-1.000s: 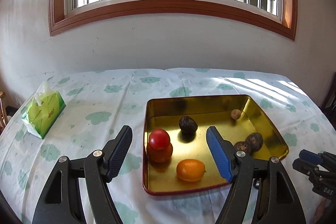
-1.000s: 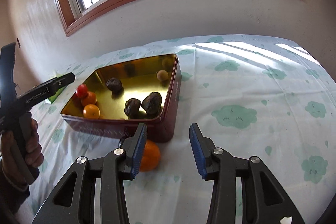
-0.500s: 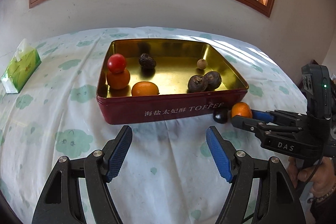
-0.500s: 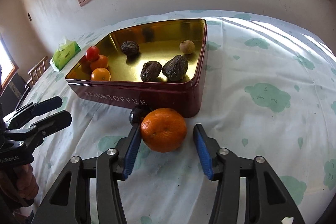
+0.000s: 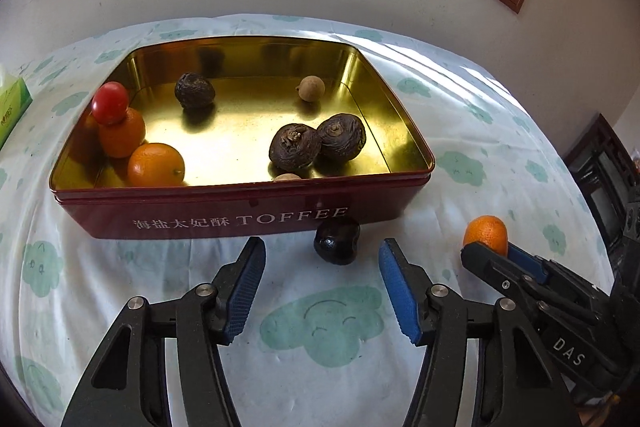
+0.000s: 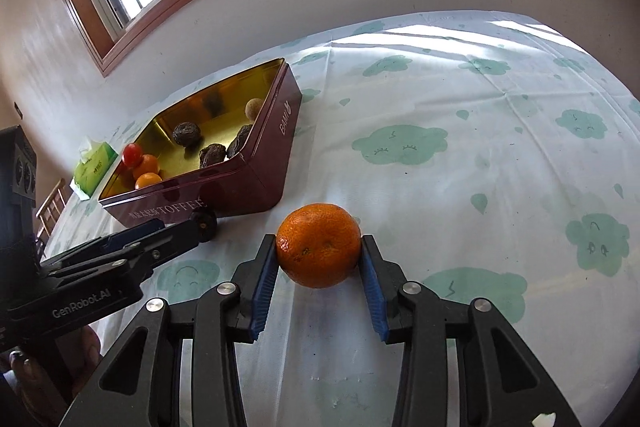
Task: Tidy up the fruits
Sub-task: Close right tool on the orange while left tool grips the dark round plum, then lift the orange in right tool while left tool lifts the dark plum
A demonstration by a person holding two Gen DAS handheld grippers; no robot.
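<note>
A red toffee tin (image 5: 240, 219) with a gold inside holds a red tomato (image 5: 110, 103), two small oranges (image 5: 156, 165), several dark wrinkled fruits (image 5: 295, 147) and a tan round one (image 5: 311, 88). In front of the tin's wall a dark fruit (image 5: 337, 241) lies on the cloth. My left gripper (image 5: 321, 251) has it between its fingertips; the jaws are closing and the pads stand clear of it. My right gripper (image 6: 319, 243) is shut on an orange (image 6: 319, 233) that rests on the cloth right of the tin (image 6: 256, 179).
A green tissue pack (image 6: 94, 167) lies left of the tin. A white wall with a wooden window frame stands behind the table. Dark furniture (image 5: 600, 179) is off the right edge, a chair (image 6: 50, 211) off the left. The cloud-print cloth stretches wide to the right.
My left gripper has dropped from above the tin to its front side, up to the dark fruit, and its jaws have narrowed. My right gripper has closed round the orange and rolled.
</note>
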